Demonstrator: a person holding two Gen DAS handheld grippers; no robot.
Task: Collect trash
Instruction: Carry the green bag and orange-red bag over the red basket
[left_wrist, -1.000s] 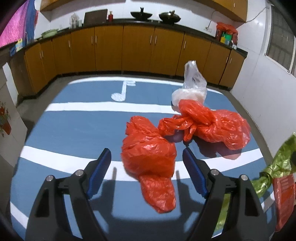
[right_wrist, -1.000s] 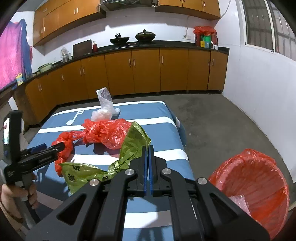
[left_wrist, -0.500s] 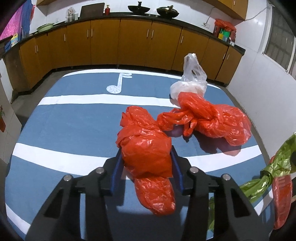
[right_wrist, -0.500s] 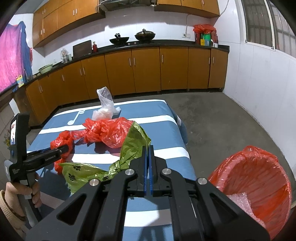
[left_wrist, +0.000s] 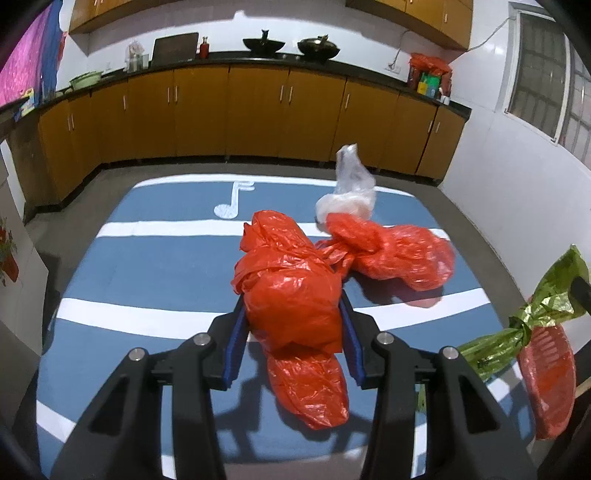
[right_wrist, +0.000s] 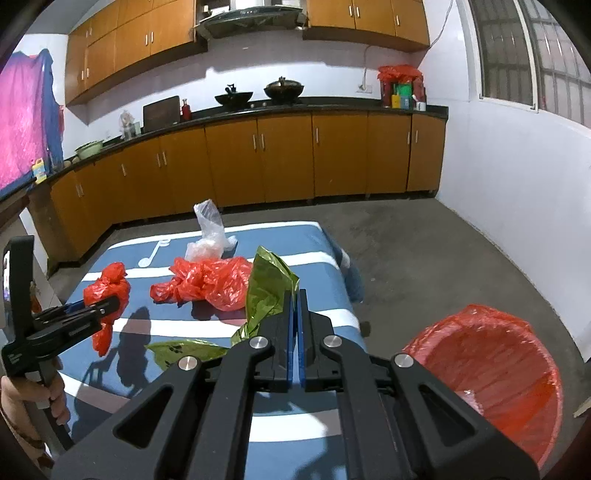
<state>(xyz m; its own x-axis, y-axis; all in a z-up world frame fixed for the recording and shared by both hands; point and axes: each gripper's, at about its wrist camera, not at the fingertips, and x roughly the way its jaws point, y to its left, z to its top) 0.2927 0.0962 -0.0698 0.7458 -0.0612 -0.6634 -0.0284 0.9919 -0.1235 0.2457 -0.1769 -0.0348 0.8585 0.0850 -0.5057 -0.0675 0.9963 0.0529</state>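
My left gripper (left_wrist: 291, 314) is shut on a knotted red plastic bag (left_wrist: 291, 295) and holds it just above the blue striped table (left_wrist: 147, 258); the same bag shows in the right wrist view (right_wrist: 107, 291). My right gripper (right_wrist: 295, 299) is shut on a green plastic bag (right_wrist: 267, 288), also seen at the right in the left wrist view (left_wrist: 543, 302). A second red bag (left_wrist: 391, 254) and a clear plastic bag (left_wrist: 351, 192) lie on the table beyond.
A red-lined trash bin (right_wrist: 484, 373) stands on the floor right of the table. Orange cabinets (right_wrist: 284, 155) run along the back wall. The table's right edge (right_wrist: 343, 288) drops to grey floor.
My left gripper closed on the near red bag and lifted it off the table. My right gripper stays shut on the green bag, raised slightly.
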